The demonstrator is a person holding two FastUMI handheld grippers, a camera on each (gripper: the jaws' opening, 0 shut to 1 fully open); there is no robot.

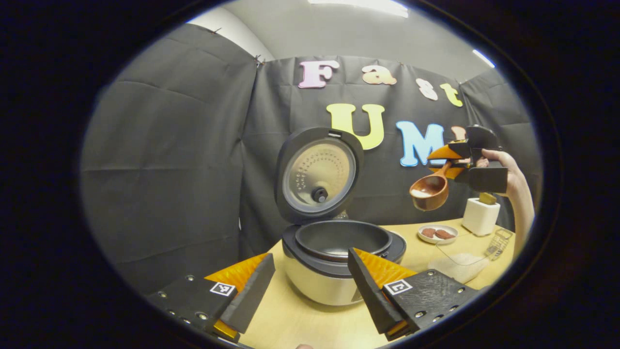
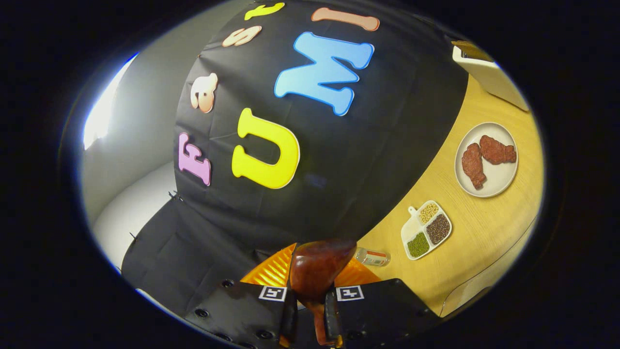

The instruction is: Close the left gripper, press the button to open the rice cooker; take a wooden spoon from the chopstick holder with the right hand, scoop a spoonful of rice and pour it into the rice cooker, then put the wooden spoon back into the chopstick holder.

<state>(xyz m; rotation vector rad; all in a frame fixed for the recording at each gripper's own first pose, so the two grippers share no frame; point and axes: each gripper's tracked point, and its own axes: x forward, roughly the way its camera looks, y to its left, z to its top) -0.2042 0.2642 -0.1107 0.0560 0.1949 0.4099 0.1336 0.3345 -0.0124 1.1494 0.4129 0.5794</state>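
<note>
At bottom centre, the left gripper point(image 1: 310, 286) stands wide open, empty, before the open cooker point(image 1: 339, 247). At right, the right gripper point(image 1: 453, 162) clamps the spoon point(image 1: 430, 190), rice inside. Keep the bowl level until over the pot, then tip.

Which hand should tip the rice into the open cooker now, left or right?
Right, probably. The right gripper is shut on the wooden spoon, which carries something pale in its bowl, raised to the right of the open rice cooker. The left gripper is open and holds nothing.
</note>
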